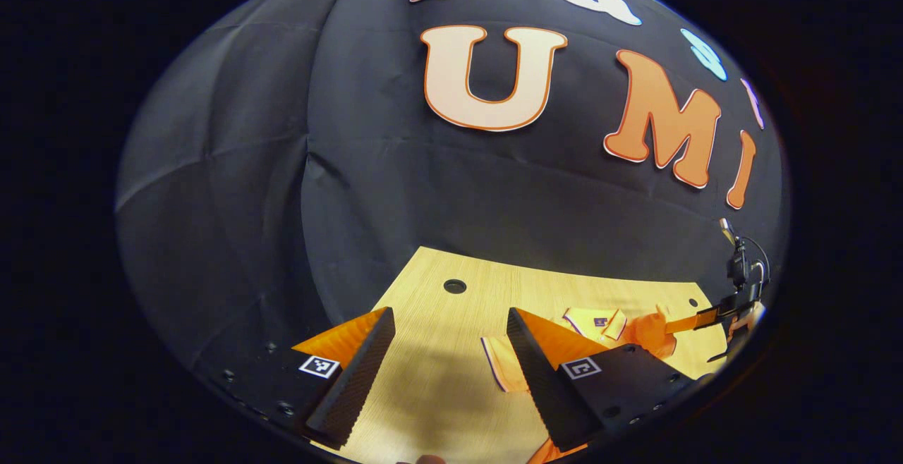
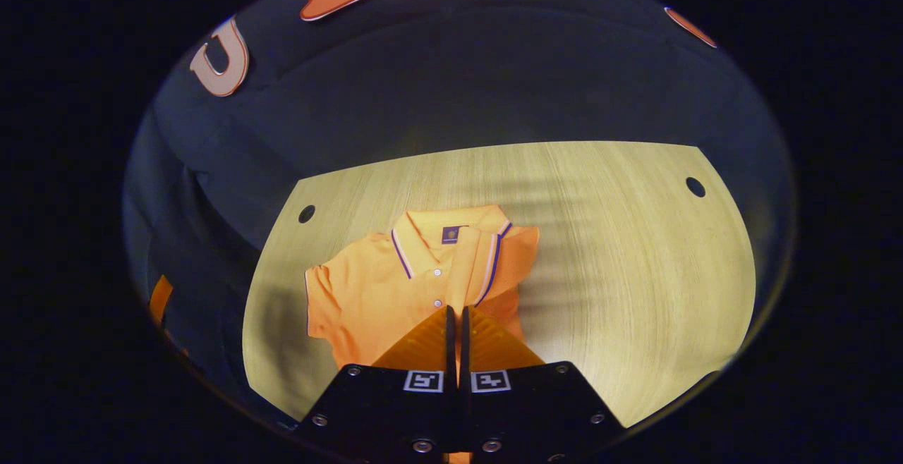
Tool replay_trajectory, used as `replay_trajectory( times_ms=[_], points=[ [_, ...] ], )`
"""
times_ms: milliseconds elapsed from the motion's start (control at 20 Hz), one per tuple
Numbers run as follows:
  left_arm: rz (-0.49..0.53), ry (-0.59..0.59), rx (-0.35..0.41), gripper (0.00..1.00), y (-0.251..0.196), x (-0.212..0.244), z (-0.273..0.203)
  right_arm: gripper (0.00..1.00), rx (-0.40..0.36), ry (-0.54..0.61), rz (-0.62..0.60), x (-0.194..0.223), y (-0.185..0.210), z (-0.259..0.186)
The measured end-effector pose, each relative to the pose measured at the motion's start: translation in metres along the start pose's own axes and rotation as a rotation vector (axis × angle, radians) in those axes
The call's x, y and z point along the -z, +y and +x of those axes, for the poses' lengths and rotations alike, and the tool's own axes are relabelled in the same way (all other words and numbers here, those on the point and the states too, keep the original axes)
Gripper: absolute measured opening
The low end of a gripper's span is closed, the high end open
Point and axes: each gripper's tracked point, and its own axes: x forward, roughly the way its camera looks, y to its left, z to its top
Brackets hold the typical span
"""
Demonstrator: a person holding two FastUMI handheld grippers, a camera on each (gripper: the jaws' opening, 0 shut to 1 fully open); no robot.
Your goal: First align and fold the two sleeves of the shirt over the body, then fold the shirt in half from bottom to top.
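1. Left claw (image 1: 448,351) spread wide, empty, above bare tabletop (image 1: 437,386) beside the shirt (image 1: 502,365).
2. Right claw (image 2: 455,323) closed over shirt (image 2: 395,295) middle; cannot tell whether fabric is pinched.
3. Risk: dragging cloth, bunching the body, misaligning sleeves.
4. Pale wood-grain tabletop (image 2: 621,252), cable holes, black cloth wall (image 1: 282,168) behind.

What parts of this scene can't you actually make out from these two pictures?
- Right gripper view: the orange polo shirt's lower half lies behind the right gripper, whose fingers are together; whether they pinch fabric is unclear.
- Left gripper view: the open left gripper's right finger covers the shirt's middle.
- Left gripper view: the other gripper at the right edge is too small for detail.
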Motion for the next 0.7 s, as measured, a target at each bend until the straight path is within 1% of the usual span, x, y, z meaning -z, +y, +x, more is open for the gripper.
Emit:
replay_trajectory(
  times_ms=[150, 300, 550, 600, 650, 700],
  points=[
    [0.008, 0.013, 0.006, 0.98, 0.000, 0.003, 0.003, 0.00, -0.023, 0.020, 0.014, 0.006, 0.014, 0.013],
    [0.011, 0.030, 0.022, 0.98, -0.004, 0.009, 0.007, 0.02, -0.026, 0.034, 0.002, 0.017, 0.024, 0.042],
    [0.012, 0.063, 0.041, 0.98, -0.015, 0.020, 0.015, 0.02, -0.076, 0.064, -0.014, 0.032, 0.042, 0.055],
    [0.013, 0.068, 0.045, 0.98, -0.017, 0.021, 0.016, 0.04, -0.097, 0.065, -0.017, 0.034, 0.047, 0.056],
    [0.012, 0.072, 0.048, 0.98, -0.018, 0.023, 0.017, 0.11, -0.125, 0.068, -0.016, 0.035, 0.053, 0.058],
    [0.008, 0.078, 0.054, 0.98, -0.021, 0.025, 0.019, 0.16, -0.166, 0.067, -0.008, 0.034, 0.063, 0.055]
  ],
)
